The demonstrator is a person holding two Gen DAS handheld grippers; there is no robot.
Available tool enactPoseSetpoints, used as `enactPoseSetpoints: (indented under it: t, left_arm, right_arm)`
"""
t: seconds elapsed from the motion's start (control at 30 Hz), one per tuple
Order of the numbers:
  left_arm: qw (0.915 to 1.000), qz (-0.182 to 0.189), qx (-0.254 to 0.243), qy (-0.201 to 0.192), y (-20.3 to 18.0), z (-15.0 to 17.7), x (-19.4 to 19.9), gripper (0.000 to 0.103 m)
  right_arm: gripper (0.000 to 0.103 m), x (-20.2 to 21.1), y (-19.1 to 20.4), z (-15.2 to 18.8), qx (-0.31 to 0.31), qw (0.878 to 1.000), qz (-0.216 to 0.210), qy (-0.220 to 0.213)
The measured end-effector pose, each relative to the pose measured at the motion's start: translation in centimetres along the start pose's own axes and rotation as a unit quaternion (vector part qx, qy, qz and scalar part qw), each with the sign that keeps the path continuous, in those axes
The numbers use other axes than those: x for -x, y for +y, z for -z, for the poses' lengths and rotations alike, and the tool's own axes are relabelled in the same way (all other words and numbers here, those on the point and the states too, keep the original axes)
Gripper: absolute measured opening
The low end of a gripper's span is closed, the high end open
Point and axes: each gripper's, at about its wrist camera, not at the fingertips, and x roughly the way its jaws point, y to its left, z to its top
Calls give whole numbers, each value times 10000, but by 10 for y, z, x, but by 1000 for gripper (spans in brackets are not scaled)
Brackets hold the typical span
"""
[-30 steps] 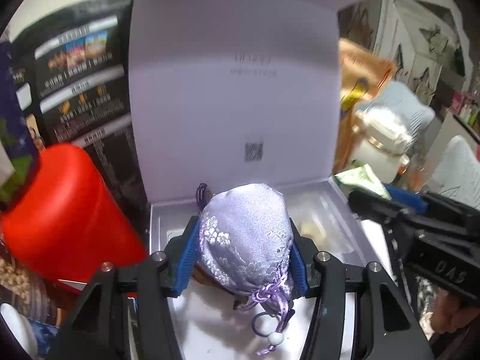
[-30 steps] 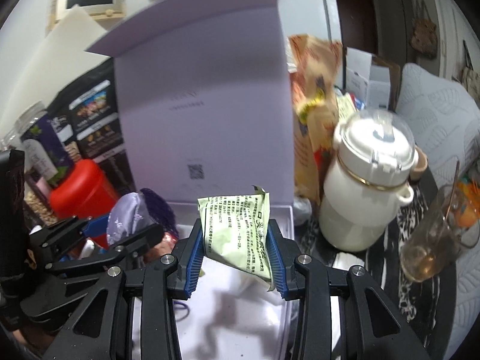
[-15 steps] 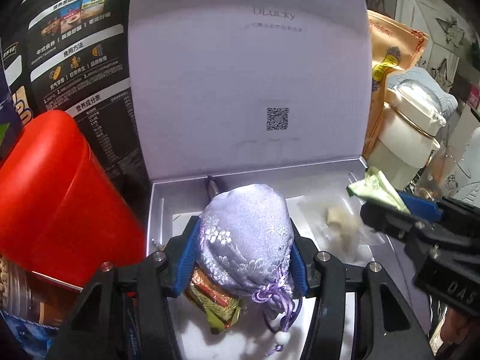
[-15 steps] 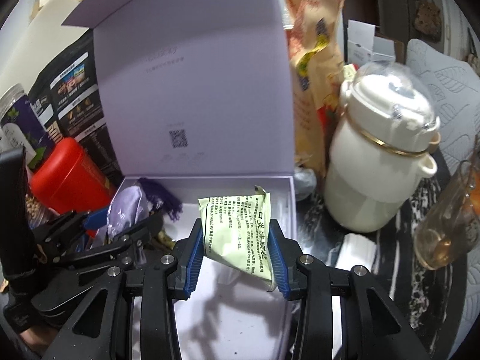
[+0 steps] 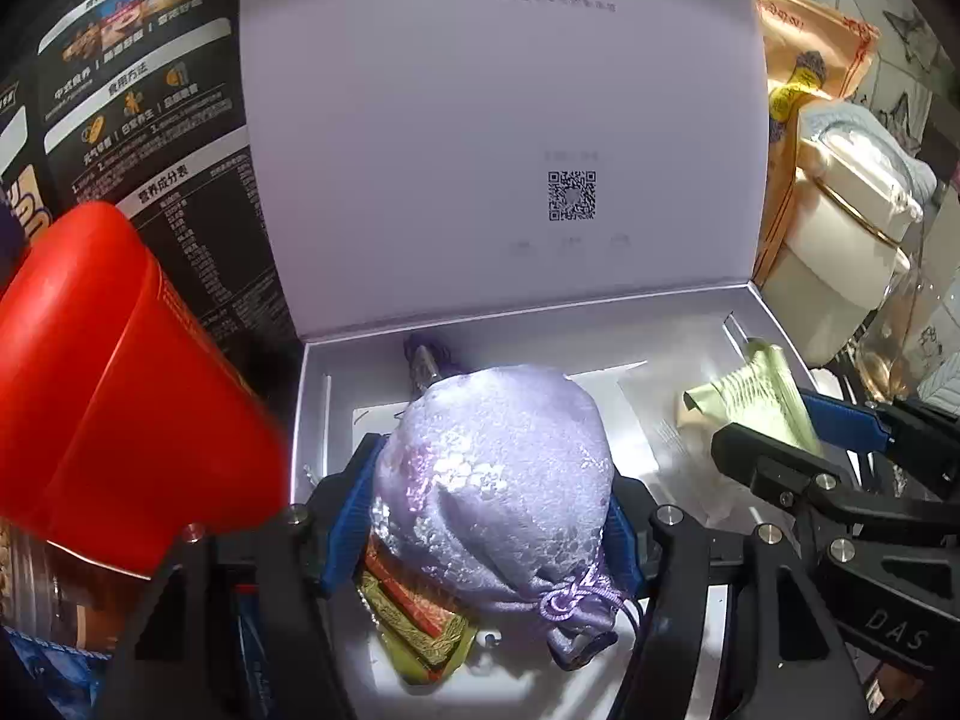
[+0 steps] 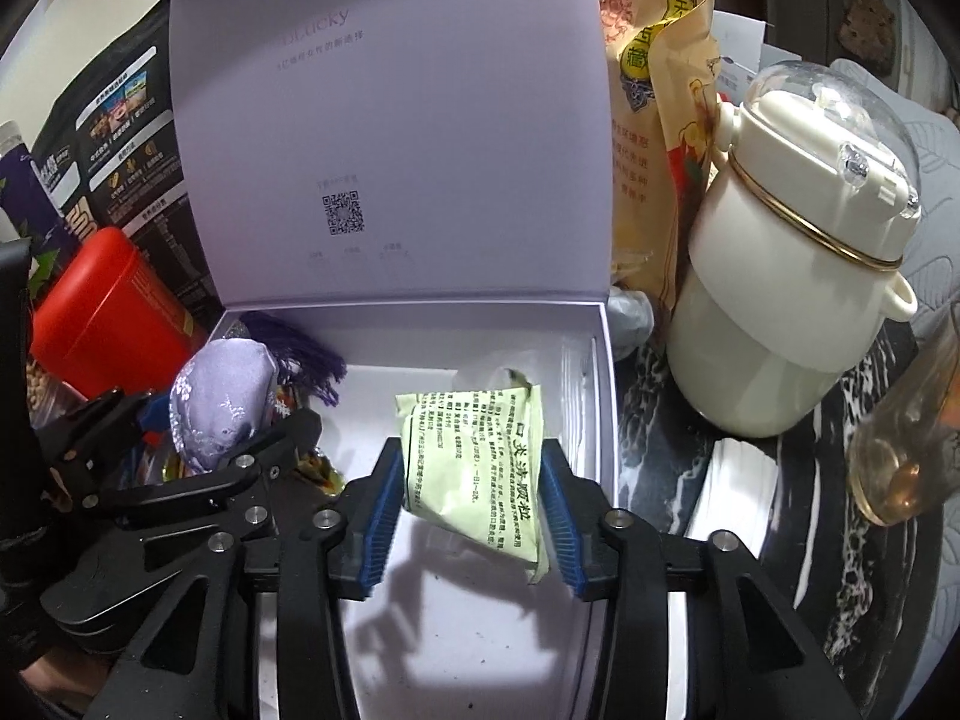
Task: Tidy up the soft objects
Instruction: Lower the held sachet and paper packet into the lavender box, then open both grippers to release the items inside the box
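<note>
My left gripper (image 5: 489, 504) is shut on a lilac embroidered drawstring pouch (image 5: 498, 468), low inside the open white gift box (image 5: 600, 318) at its left side. A red-and-gold packet (image 5: 414, 612) lies on the box floor under the pouch. My right gripper (image 6: 474, 498) is shut on a pale green printed sachet (image 6: 477, 468), held inside the same box (image 6: 603, 360) at its right side. The pouch (image 6: 219, 402) and left gripper show at the left of the right wrist view. The sachet (image 5: 756, 396) shows at the right of the left wrist view.
The box lid (image 5: 498, 120) stands upright behind. A red canister (image 5: 114, 396) sits close to the left wall, black snack bags (image 5: 144, 120) behind it. A cream lidded jar (image 6: 798, 276), orange food bags (image 6: 654, 120) and a glass cup (image 6: 906, 444) stand to the right.
Both grippers have moved forward and down into the box with their loads. The pouch now sits just above the red-and-gold packet; the sachet is near the right wall.
</note>
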Motion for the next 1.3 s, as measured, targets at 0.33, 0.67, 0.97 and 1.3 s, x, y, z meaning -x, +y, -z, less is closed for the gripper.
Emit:
enactPoseSetpoints:
  t: [0.33,0.67,0.97,1.3]
  left_arm:
    - [10000,-10,-12,-18,-2,2,1,65]
    - [9998,-13,68,-169,1,-3,30,80]
    - [9986,-85,40,-521,-4,-9,74,80]
    - [9945,-39,-10,-1043,-6,-15,135,80]
  right_arm:
    - [53,5,-6,-1,-47,10000,57,-29]
    - [56,37,-10,0,-157,9992,129,-330]
    - [56,76,-10,2,-170,9974,299,-631]
    - [56,136,3,1,-37,9929,408,-1115]
